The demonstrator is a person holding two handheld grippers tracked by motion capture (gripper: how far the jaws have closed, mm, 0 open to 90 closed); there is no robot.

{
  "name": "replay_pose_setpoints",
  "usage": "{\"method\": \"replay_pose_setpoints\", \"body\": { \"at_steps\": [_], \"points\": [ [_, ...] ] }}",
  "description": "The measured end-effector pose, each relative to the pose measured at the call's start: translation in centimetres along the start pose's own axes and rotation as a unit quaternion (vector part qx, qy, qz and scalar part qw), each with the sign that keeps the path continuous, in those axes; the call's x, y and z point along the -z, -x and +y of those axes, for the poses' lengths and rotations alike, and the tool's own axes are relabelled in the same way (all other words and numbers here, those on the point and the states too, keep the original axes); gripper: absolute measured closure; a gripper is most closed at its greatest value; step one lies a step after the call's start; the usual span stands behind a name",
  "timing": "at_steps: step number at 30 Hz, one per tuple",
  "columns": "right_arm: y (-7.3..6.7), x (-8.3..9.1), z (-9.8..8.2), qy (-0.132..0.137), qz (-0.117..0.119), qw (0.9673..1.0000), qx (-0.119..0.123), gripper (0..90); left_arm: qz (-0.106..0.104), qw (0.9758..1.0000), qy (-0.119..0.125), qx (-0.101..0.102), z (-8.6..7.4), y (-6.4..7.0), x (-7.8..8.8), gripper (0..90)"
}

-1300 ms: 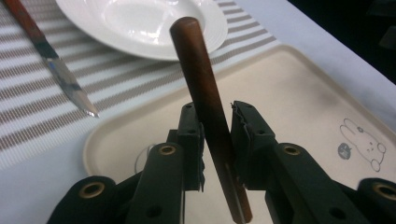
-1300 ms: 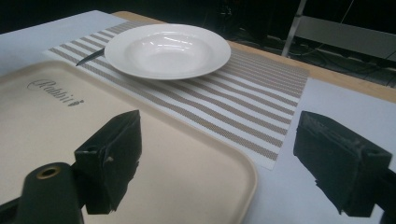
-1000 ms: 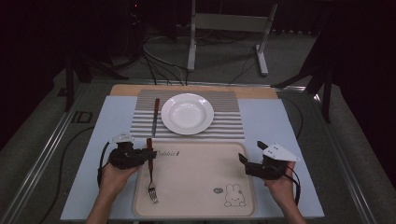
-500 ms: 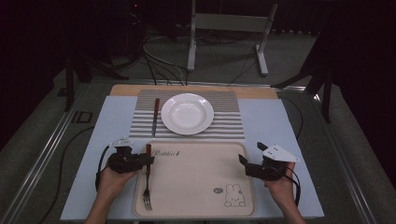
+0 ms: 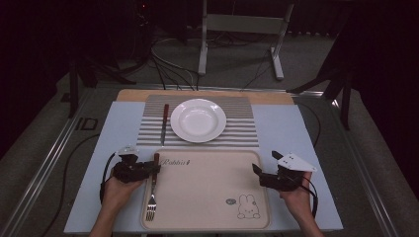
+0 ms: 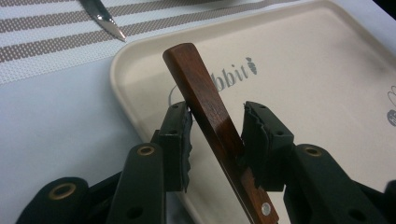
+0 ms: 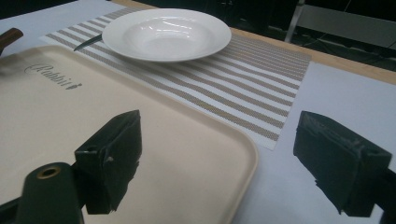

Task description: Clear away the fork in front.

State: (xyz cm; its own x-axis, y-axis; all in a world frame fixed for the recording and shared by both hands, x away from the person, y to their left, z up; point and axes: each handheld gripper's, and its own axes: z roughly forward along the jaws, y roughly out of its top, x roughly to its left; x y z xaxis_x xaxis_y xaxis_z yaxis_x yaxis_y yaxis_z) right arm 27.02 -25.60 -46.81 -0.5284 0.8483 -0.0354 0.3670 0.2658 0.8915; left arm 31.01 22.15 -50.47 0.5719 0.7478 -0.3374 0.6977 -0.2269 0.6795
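We are at the fork: its wooden handle runs up between the jaws of our left gripper, while the tines lie on the left edge of the cream tray. The jaws have just been opening. In the left gripper view the right pad looks close against the handle's side and the left pad stands apart from it, so we judge the grip loosened rather than firm. This reads as either a release or a re-grip. If we mean to lift the fork toward the striped mat, where the knife lies left of the plate, the next move calls for closing squarely on the handle first.

Our left hand holds its gripper low and level, pointing right over the tray rim. Our right gripper rests off the tray's right edge, jaws wide and empty, pointing left toward the tray.
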Motion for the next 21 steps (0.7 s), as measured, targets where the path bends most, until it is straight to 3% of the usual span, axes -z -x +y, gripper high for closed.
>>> {"method": "replay_pose_setpoints", "body": {
  "at_steps": [6,12,21],
  "points": [
    [0.1,0.0,0.0,0.0,-0.001,1.0,-0.002,15.5,0.025,0.9997,-0.008,0.0,-0.2,-0.2,-0.1,58.1],
    [0.1,0.1,0.0,0.001,-0.003,1.0,-0.004,15.4,0.052,0.9986,0.005,0.003,-0.2,-0.2,0.5,51.4],
    [0.1,0.2,0.0,0.003,-0.003,1.0,-0.004,15.2,0.068,0.9957,0.063,-0.009,0.0,0.2,1.9,42.8]
  ]
}}
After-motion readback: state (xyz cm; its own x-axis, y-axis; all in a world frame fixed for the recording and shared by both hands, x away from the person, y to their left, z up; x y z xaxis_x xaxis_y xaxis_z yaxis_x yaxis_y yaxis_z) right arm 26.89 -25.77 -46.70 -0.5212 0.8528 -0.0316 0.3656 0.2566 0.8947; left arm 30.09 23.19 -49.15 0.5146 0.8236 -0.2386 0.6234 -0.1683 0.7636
